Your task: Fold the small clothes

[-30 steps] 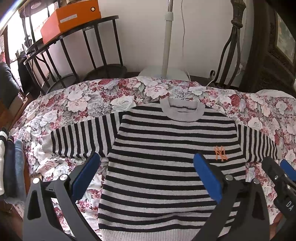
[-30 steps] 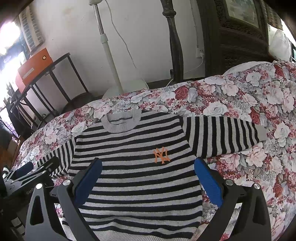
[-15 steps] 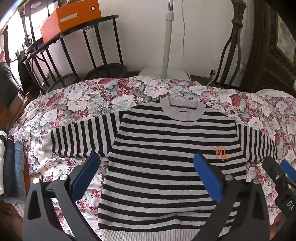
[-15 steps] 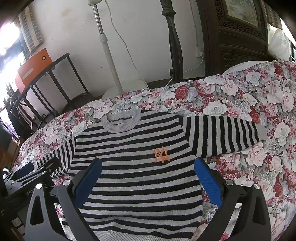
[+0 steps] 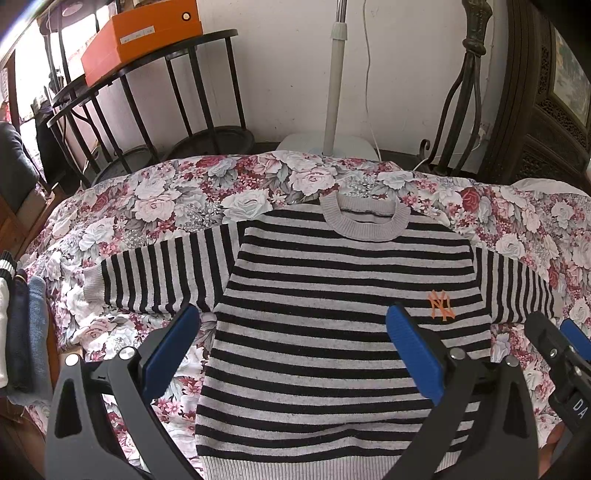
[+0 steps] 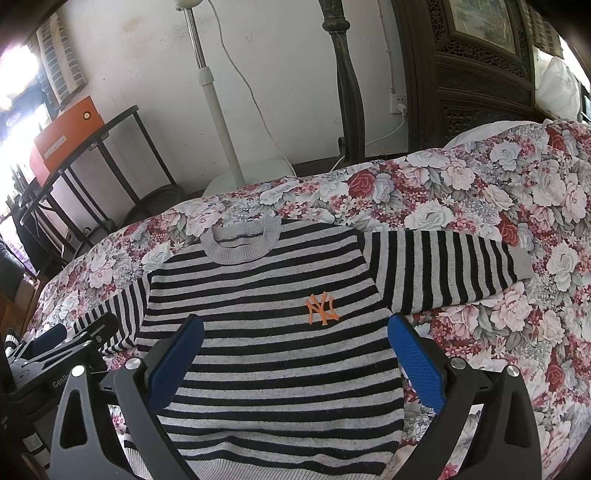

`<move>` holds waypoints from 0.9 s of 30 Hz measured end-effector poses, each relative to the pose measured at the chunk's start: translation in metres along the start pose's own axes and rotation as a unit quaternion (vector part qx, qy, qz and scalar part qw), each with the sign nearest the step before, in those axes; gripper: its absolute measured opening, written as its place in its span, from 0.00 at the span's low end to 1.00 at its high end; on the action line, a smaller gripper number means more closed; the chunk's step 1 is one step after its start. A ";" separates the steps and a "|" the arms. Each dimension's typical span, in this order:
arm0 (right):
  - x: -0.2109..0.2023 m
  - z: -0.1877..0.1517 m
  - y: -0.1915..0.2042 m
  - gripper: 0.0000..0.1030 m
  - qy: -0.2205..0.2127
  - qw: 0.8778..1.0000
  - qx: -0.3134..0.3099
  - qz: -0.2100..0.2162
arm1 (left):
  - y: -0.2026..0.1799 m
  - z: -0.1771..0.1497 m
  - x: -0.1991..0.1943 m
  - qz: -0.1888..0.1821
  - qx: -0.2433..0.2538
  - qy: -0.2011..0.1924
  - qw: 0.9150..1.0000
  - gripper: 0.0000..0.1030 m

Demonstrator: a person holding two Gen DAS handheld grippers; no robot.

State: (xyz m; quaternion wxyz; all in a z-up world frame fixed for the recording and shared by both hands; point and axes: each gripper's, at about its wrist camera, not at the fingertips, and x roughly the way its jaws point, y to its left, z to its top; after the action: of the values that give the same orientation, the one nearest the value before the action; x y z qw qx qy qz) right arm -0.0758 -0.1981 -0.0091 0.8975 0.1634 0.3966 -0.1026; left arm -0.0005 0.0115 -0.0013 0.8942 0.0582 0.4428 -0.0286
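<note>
A small black-and-grey striped sweater [image 5: 332,295] with an orange NY logo lies flat, face up, on a floral bedspread [image 5: 166,199], both sleeves spread out sideways. It also shows in the right wrist view [image 6: 266,295]. My left gripper [image 5: 291,350] is open and empty, hovering over the sweater's lower left part. My right gripper [image 6: 295,358] is open and empty, hovering over the lower right part. Each gripper shows at the edge of the other's view: the right one [image 5: 554,354], the left one [image 6: 62,343].
A stack of folded clothes [image 5: 18,325] sits at the bed's left edge. Behind the bed stand a black metal rack with an orange box [image 5: 140,33], a white fan stand [image 5: 332,92], a dark post [image 6: 347,92] and a carved wooden cabinet [image 6: 480,74].
Both grippers have barely shifted; the sweater lies as before. Nothing taken hold of or let go.
</note>
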 end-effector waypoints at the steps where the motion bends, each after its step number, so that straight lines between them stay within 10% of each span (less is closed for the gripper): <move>1: 0.000 0.000 0.000 0.97 0.000 1.000 0.000 0.000 | 0.000 0.000 0.000 0.000 0.000 0.000 1.000 0.96; 27: -0.003 -0.001 -0.027 0.97 -0.001 0.999 0.034 0.011 | -0.016 -0.009 0.025 -0.012 -0.010 0.036 0.999 0.96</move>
State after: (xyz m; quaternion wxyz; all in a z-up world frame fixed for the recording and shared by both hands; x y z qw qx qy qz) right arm -0.0866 -0.2228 -0.0133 0.8928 0.1980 0.3905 -0.1058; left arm 0.0057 -0.0036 -0.0278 0.8778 0.0447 0.4758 -0.0327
